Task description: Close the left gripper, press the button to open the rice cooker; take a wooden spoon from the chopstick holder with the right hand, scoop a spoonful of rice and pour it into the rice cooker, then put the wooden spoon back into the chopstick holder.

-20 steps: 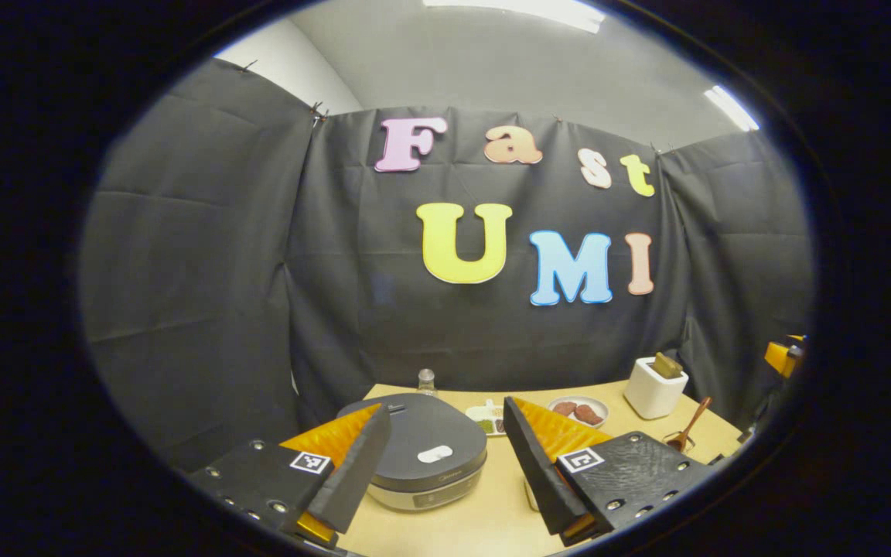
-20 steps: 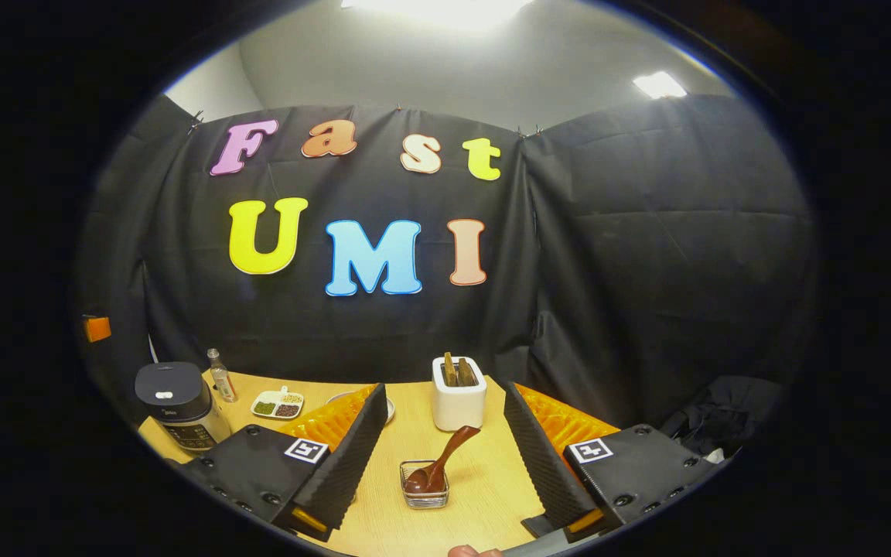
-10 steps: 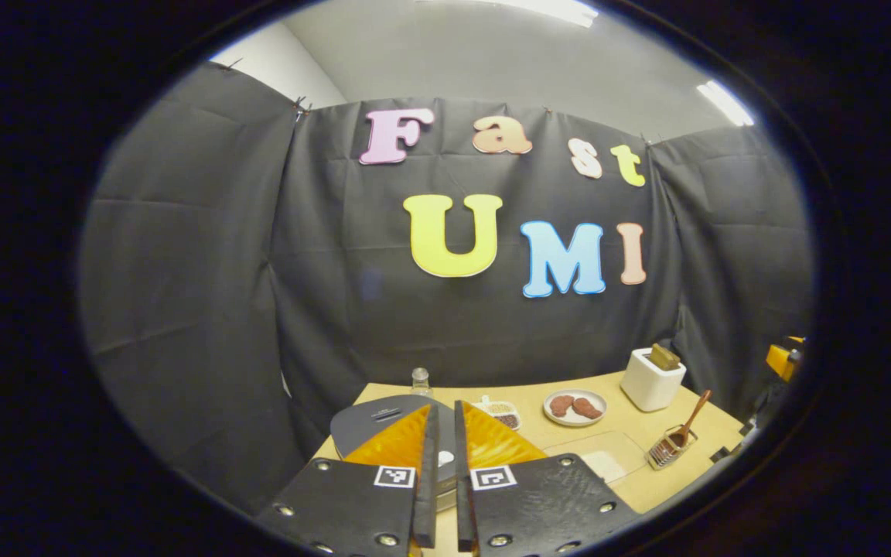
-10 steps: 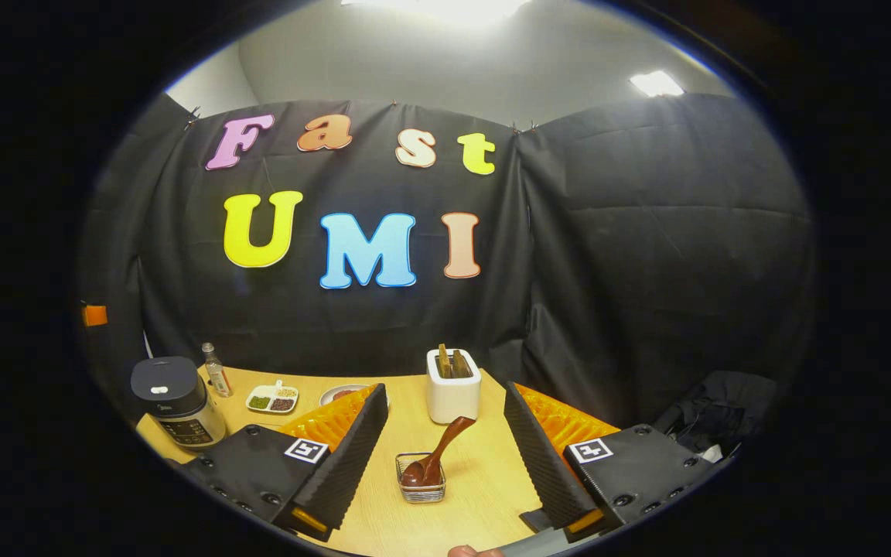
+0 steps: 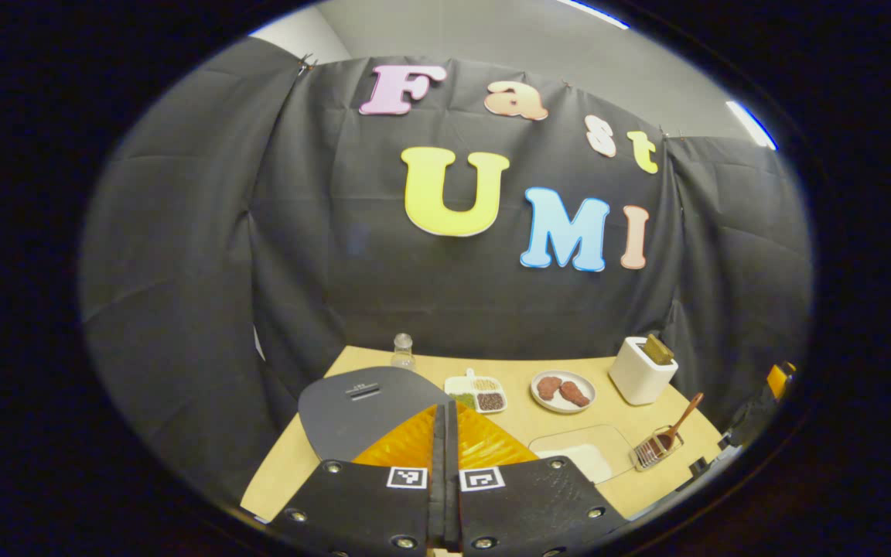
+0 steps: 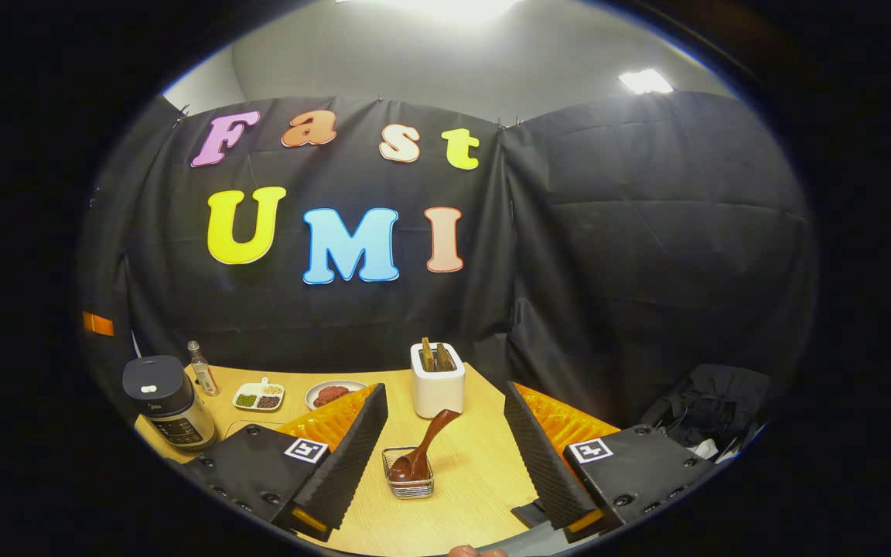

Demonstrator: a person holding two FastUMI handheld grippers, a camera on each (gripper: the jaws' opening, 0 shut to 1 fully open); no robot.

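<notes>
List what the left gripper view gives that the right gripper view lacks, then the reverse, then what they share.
Left gripper view: the left gripper, fingers together, close over the cooker lid, seen from above.
Right gripper view: the right gripper, open, aimed at the spoon in its holder; the cooker's front panel; a dark cloth bundle at the right.
Both: cooker, bottle, divided dish, plate, toaster, spoon, holder.
</notes>
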